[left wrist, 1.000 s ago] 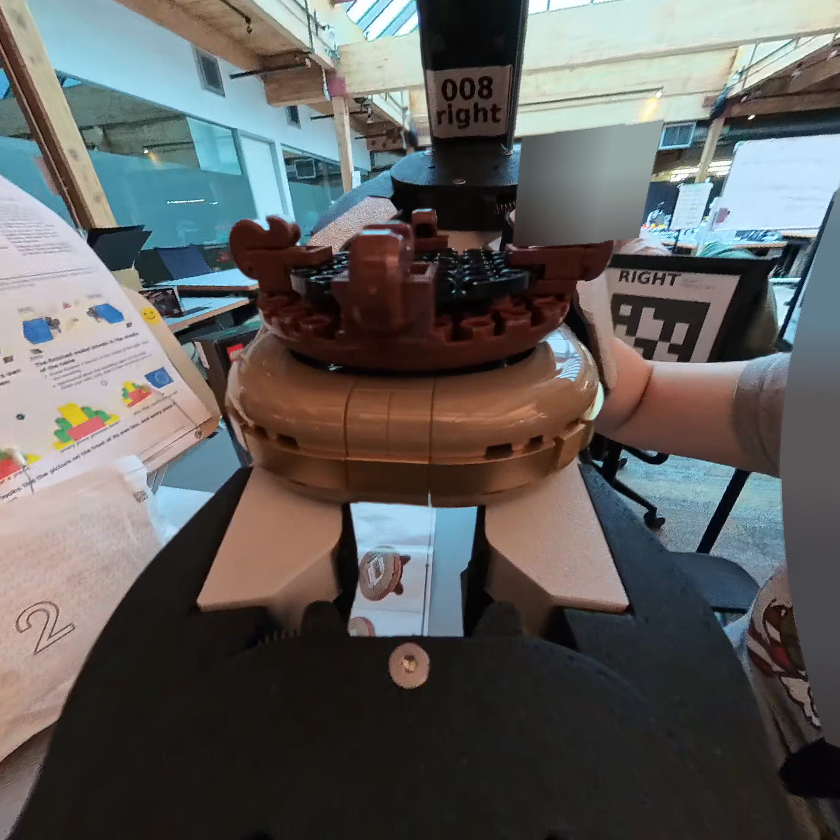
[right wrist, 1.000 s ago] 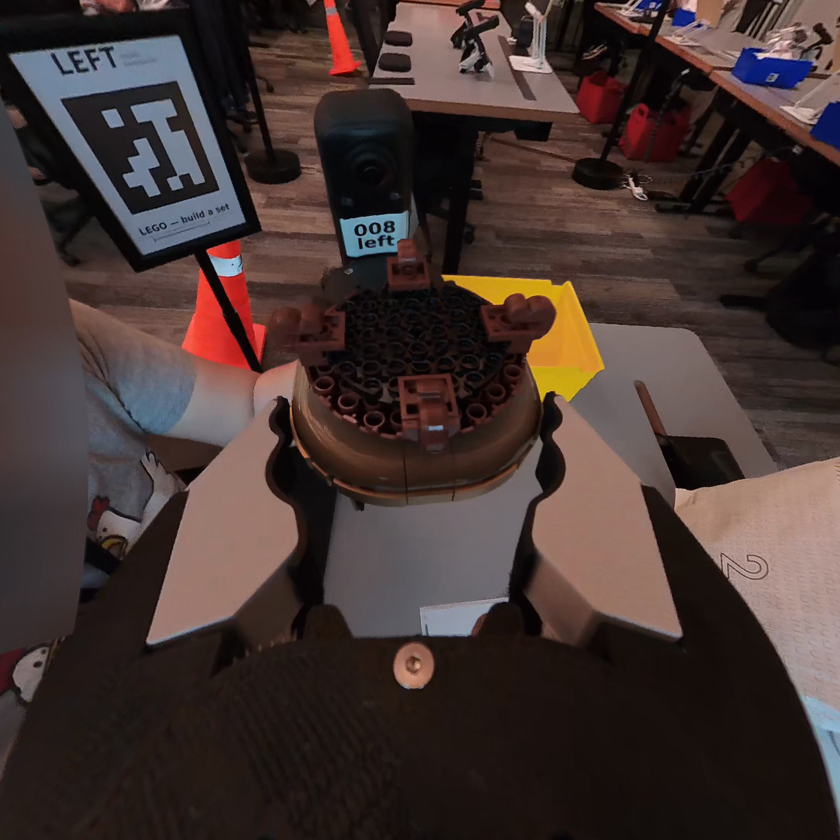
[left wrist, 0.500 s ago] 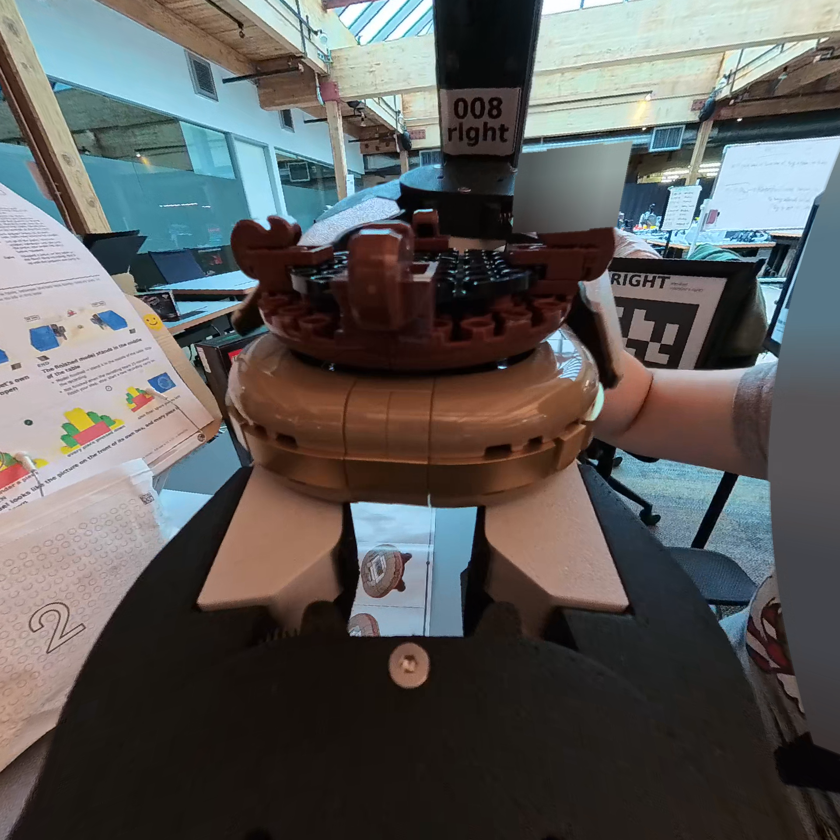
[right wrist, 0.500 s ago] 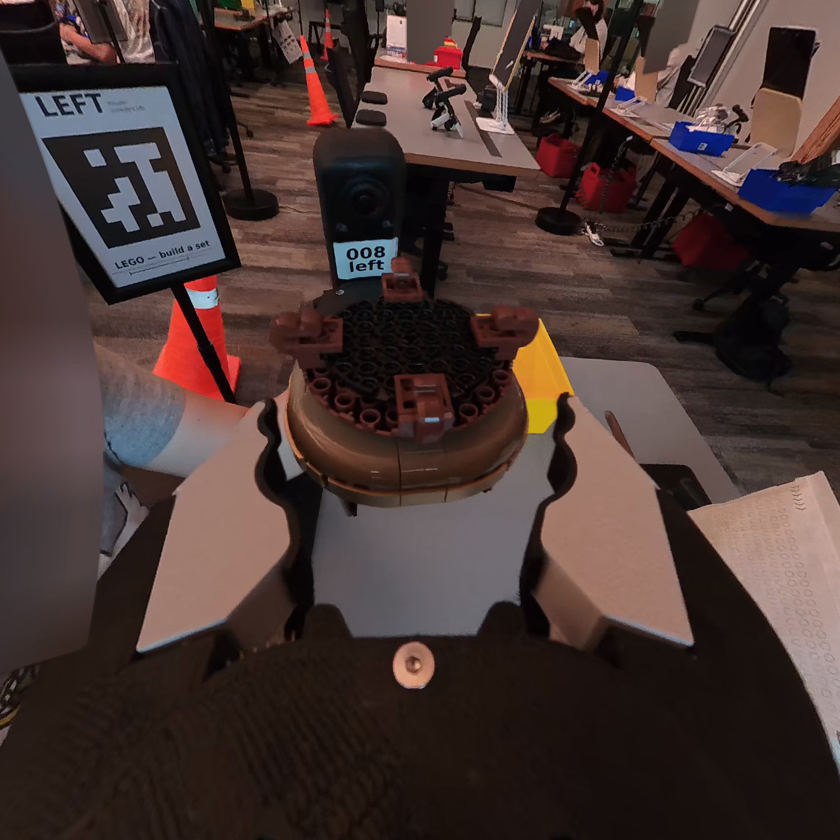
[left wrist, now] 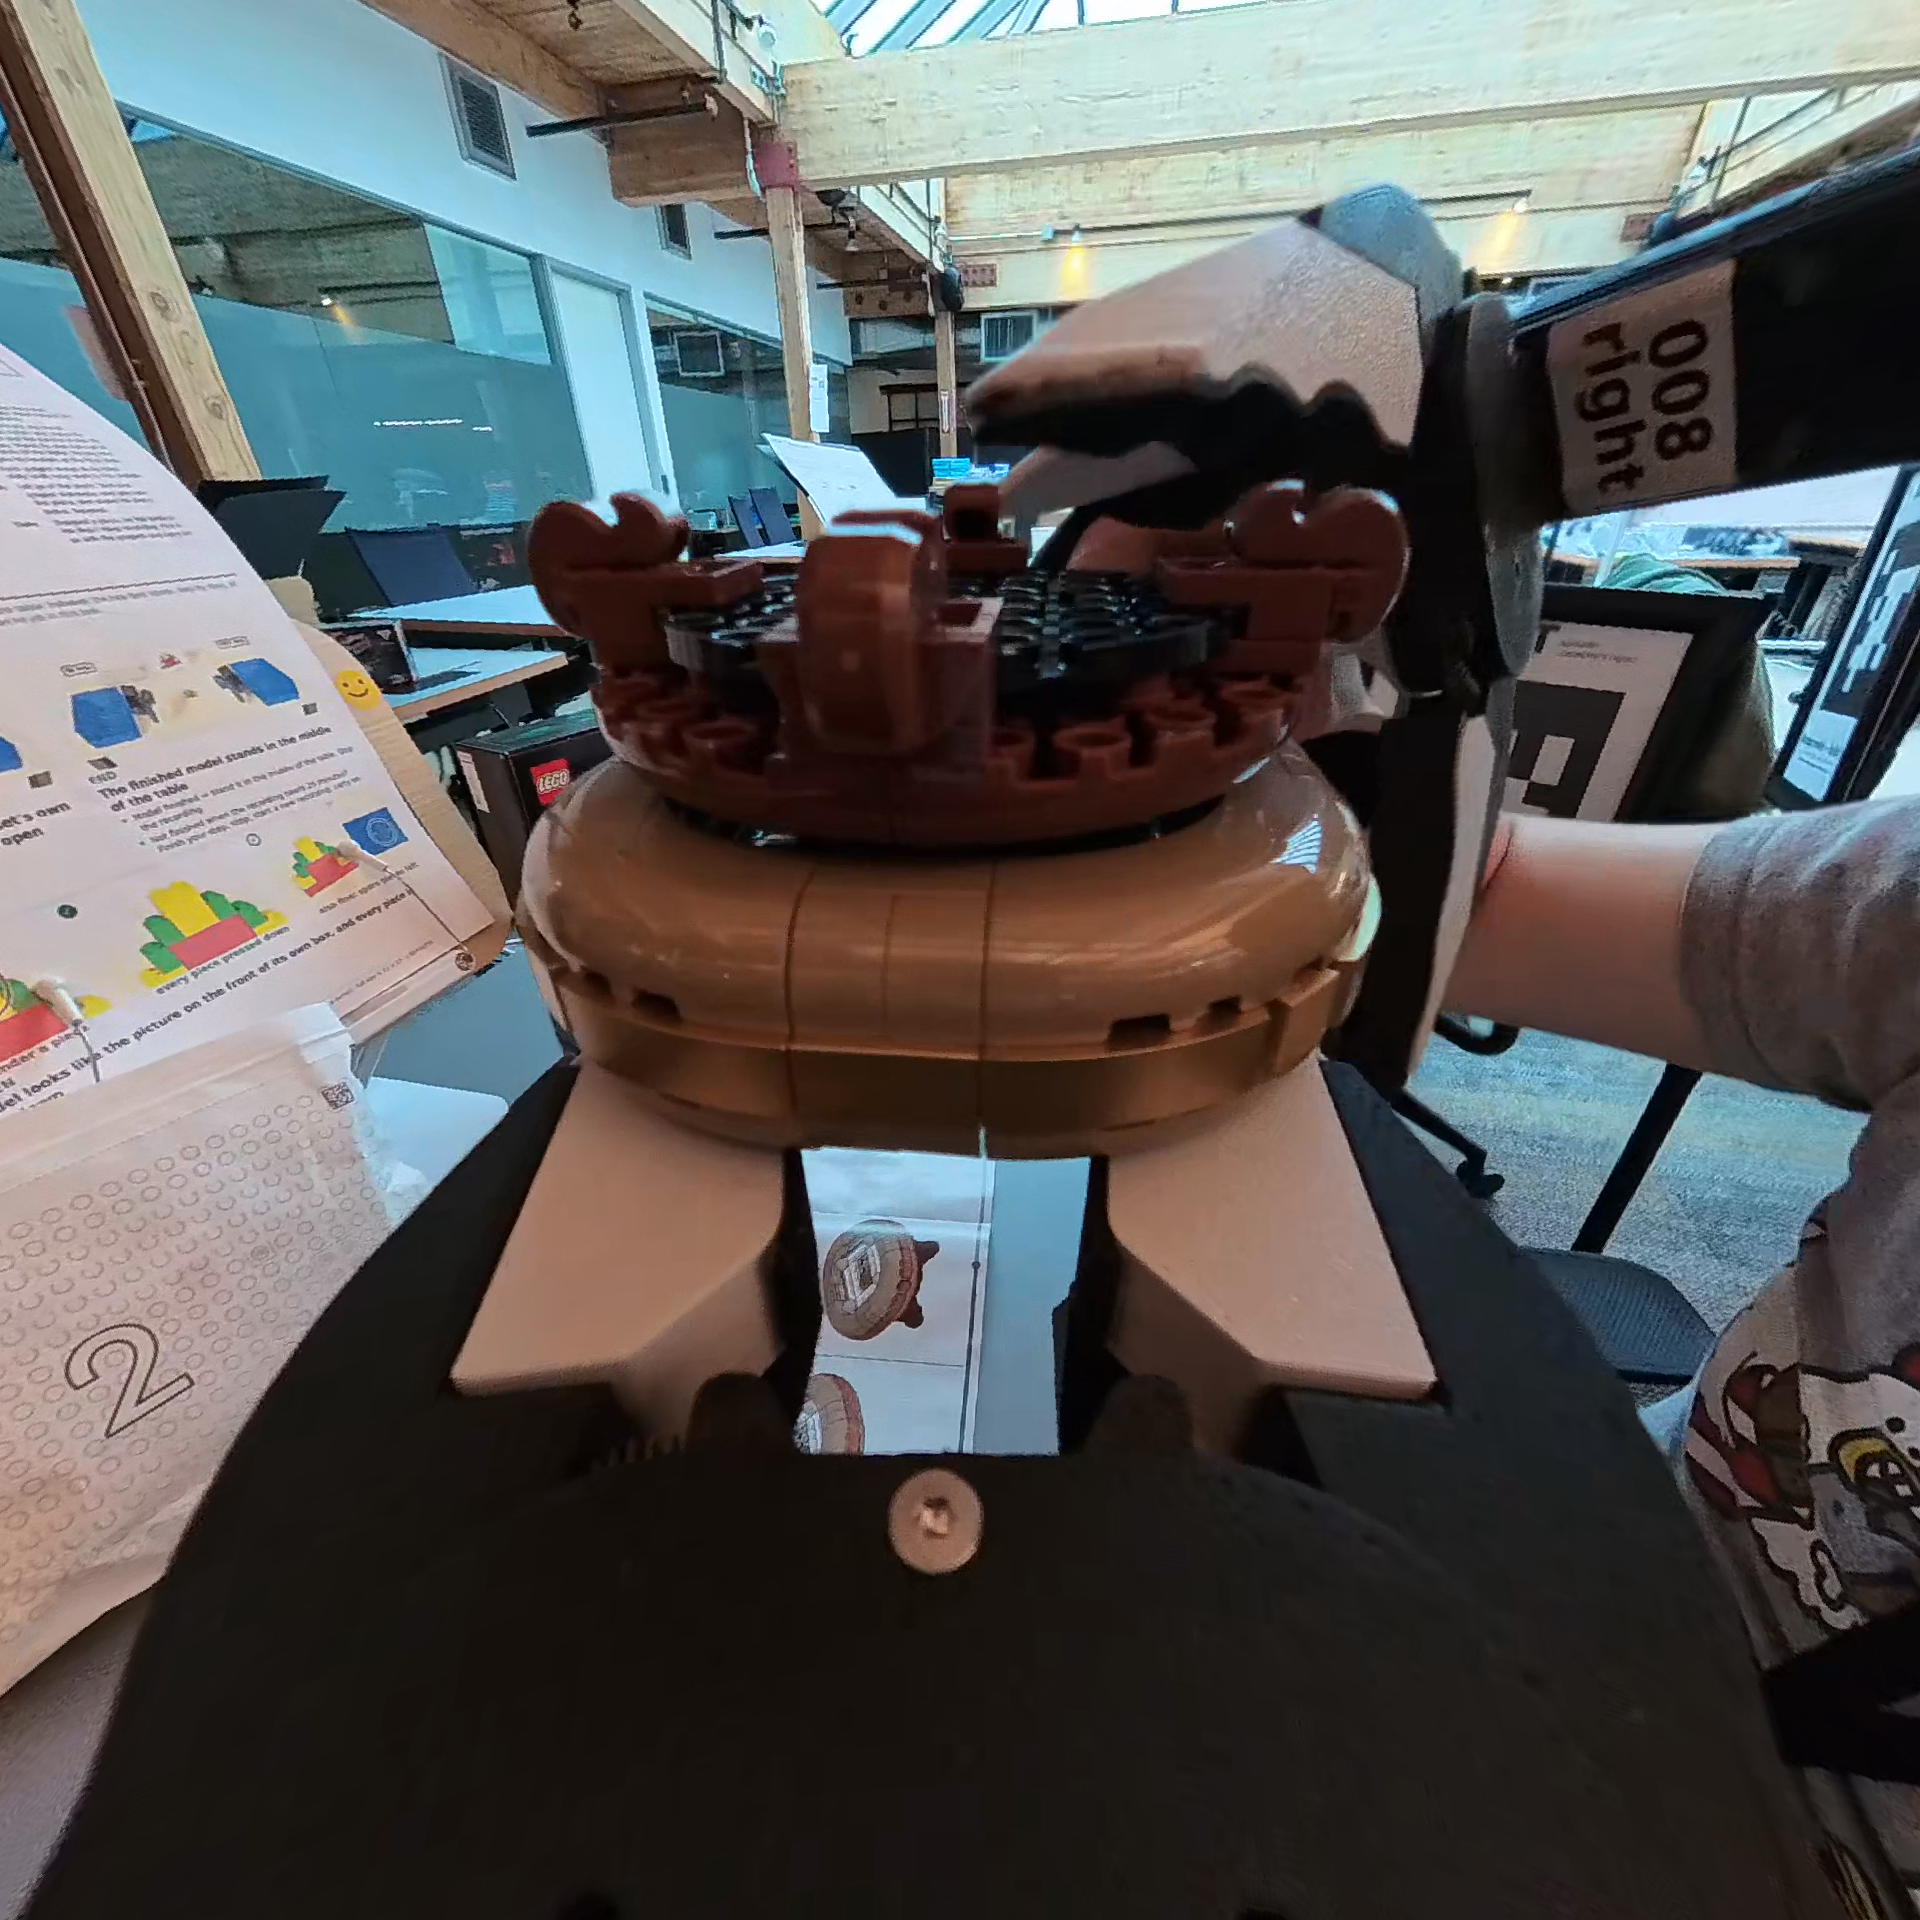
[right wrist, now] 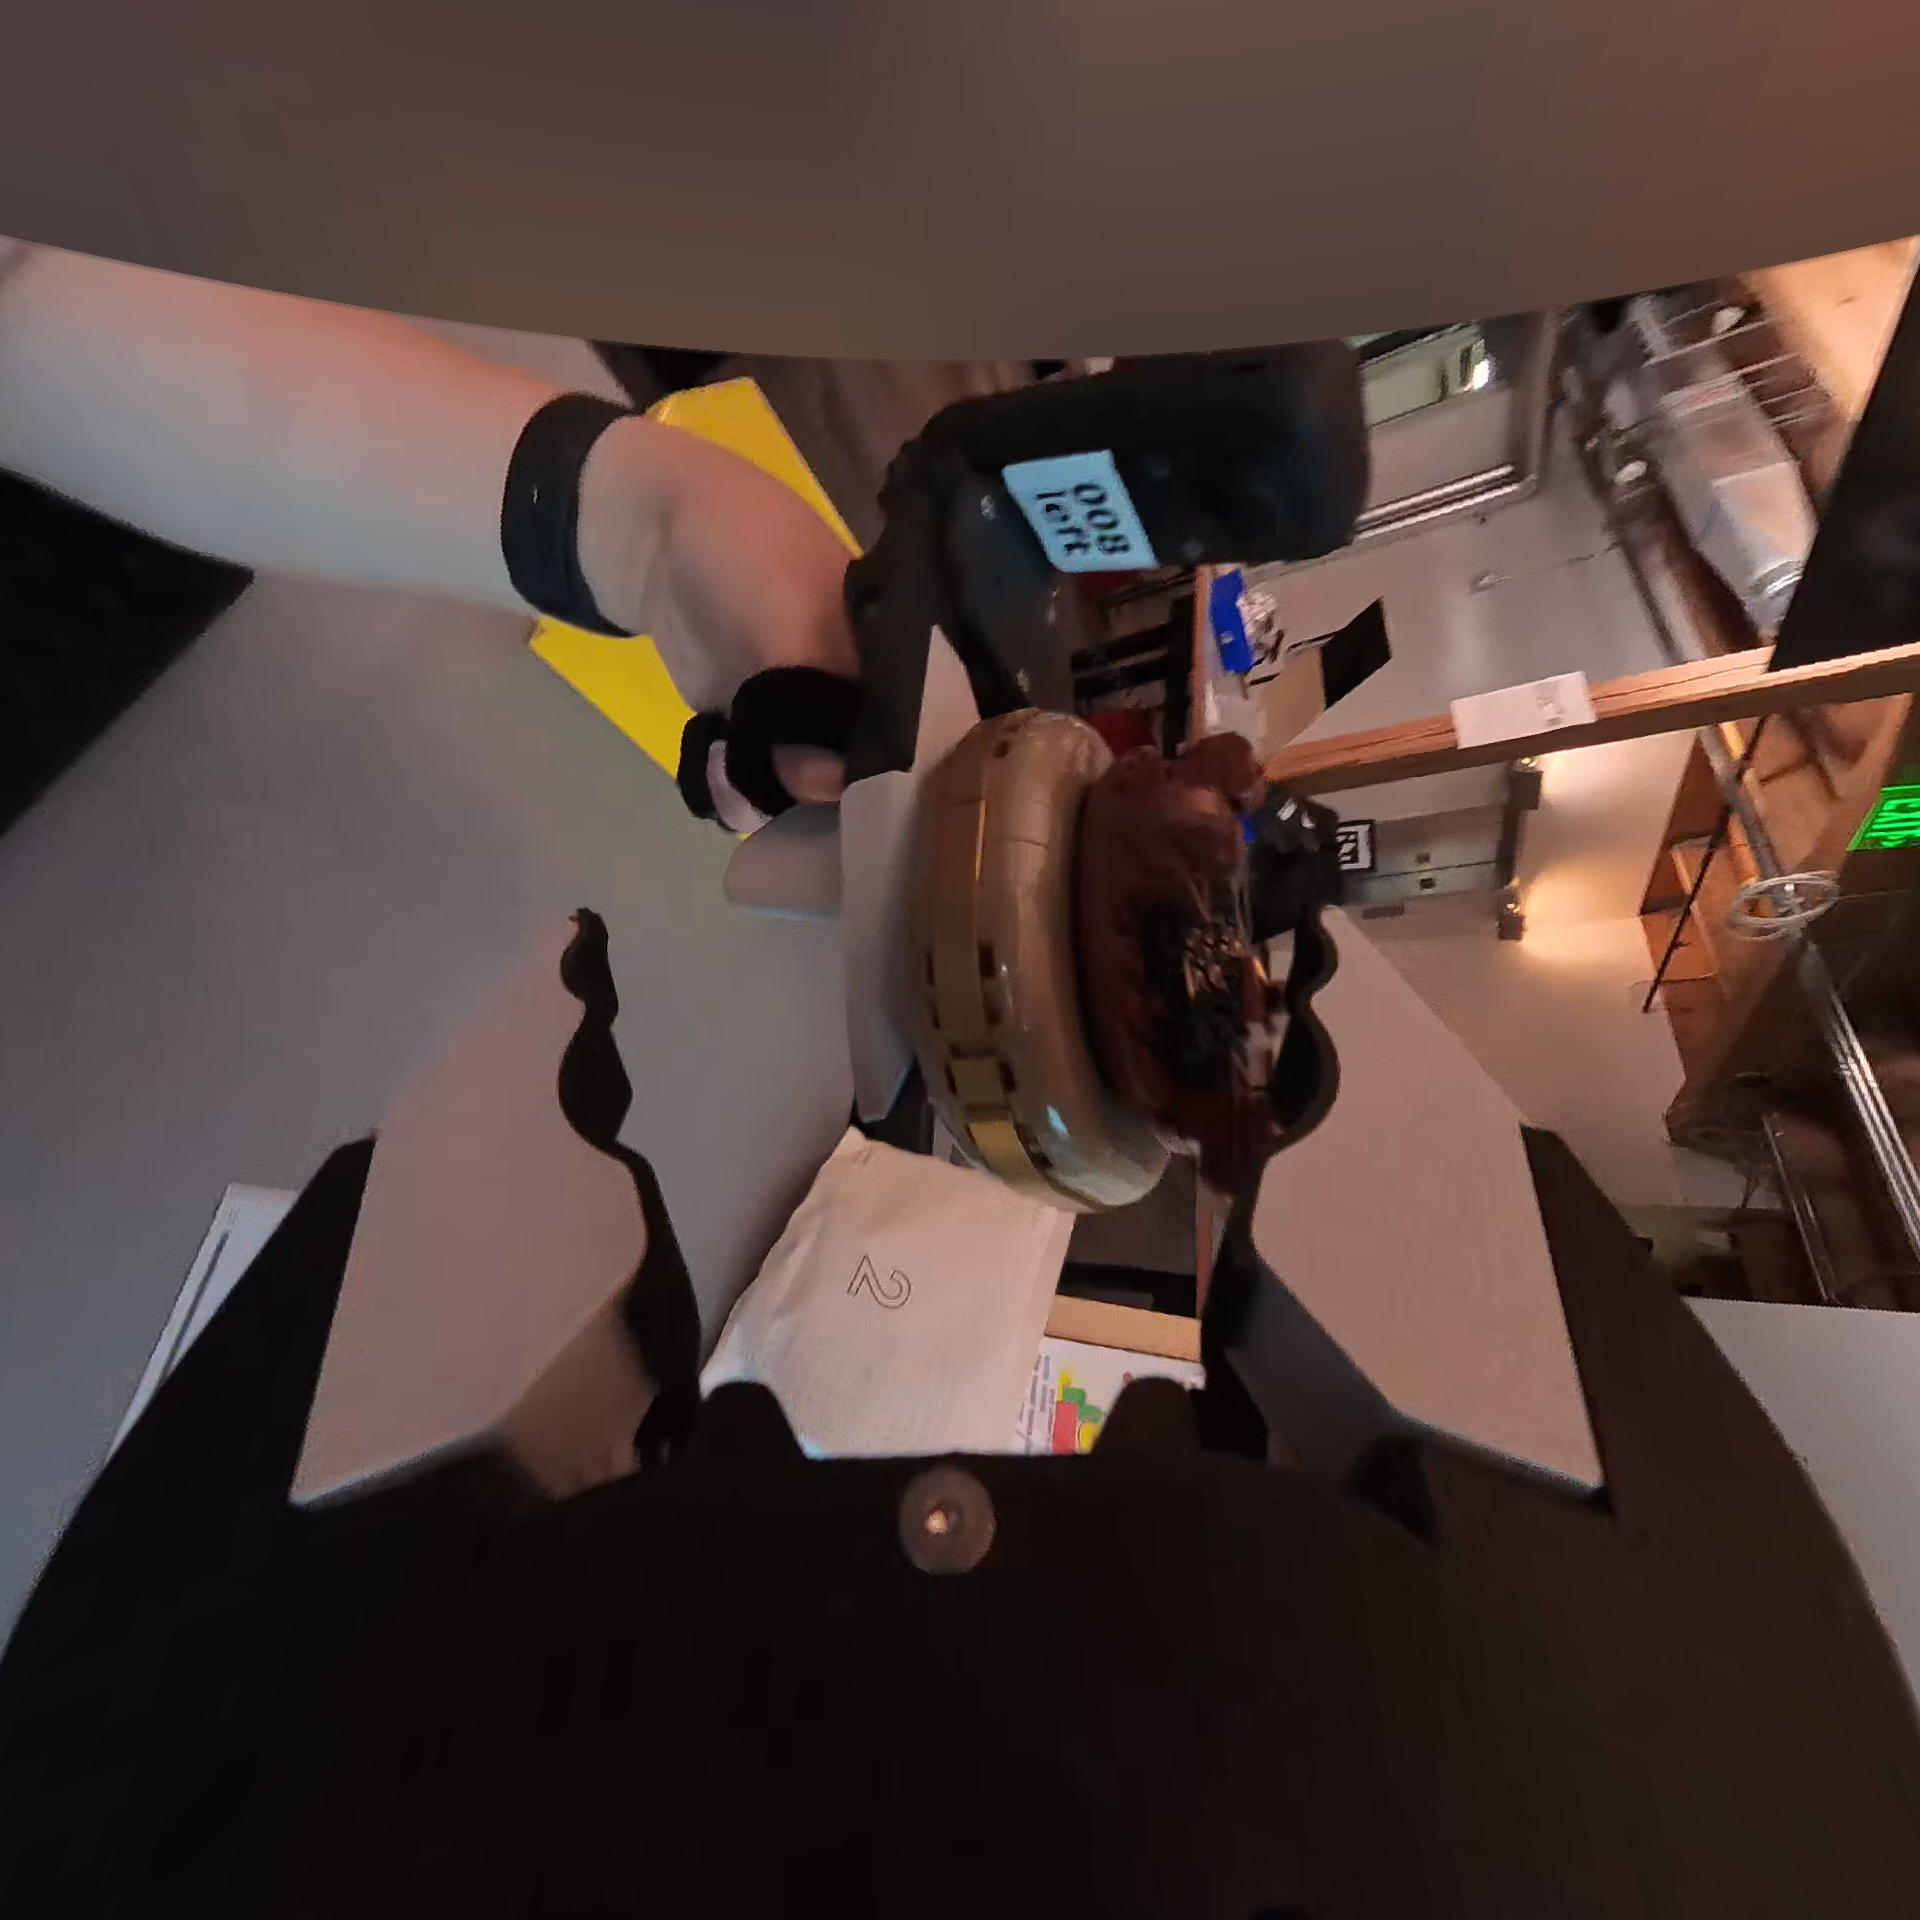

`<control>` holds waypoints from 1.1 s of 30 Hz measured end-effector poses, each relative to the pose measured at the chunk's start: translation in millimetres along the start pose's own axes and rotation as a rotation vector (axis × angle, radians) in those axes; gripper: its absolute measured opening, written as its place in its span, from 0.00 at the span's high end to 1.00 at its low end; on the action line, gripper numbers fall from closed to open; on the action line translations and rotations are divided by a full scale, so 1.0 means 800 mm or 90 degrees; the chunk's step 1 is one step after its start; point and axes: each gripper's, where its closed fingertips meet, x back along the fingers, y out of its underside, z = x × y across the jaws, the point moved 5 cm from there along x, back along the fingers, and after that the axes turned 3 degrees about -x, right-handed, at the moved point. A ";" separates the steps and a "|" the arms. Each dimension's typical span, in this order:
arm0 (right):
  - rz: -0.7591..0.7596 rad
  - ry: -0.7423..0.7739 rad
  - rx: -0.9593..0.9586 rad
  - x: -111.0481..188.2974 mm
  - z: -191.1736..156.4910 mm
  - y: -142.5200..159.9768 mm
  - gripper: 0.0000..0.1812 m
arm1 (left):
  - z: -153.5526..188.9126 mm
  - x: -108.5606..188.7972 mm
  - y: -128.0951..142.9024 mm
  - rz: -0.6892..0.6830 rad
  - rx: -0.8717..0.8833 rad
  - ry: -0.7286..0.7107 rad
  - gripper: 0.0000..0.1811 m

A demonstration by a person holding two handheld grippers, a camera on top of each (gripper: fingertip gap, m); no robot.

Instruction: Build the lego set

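The round lego model (left wrist: 935, 914) is a tan ring topped by a brown studded plate, a black plate and small brown pieces. My left gripper (left wrist: 940, 1153) is shut on its underside and holds it upright above the table. My right gripper (right wrist: 945, 935) is open and rolled onto its side. The model (right wrist: 997, 956) lies sideways between its jaws, with its studded top close to one finger (right wrist: 1382, 1143) and the other finger well off the underside. In the left wrist view the right gripper (left wrist: 997, 436) reaches in over the model's top from the right.
A printed instruction sheet (left wrist: 156, 779) stands at the left, with a white paper bag (left wrist: 156, 1299) below it. A build booklet (left wrist: 894, 1278) lies on the grey table (right wrist: 260, 831). A yellow bin (right wrist: 727, 436) sits behind the left hand. A person's forearm (left wrist: 1610, 935) is at the right. My right fingertips sit around 5 cm from my left ones.
My right gripper has rolled about a quarter turn and swung in over the model's top, staying open. My left gripper still holds the model in the same place.
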 end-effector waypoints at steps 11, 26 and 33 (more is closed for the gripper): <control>-0.130 0.009 0.109 -0.028 0.001 0.011 0.27 | 0.001 0.000 0.001 -0.004 -0.004 -0.001 0.70; -0.203 0.010 0.153 -0.034 -0.002 0.019 0.31 | -0.002 0.001 0.003 -0.014 -0.008 -0.015 0.71; -0.217 -0.012 0.158 -0.031 -0.001 0.020 0.36 | -0.002 -0.002 0.006 -0.022 -0.012 -0.012 0.71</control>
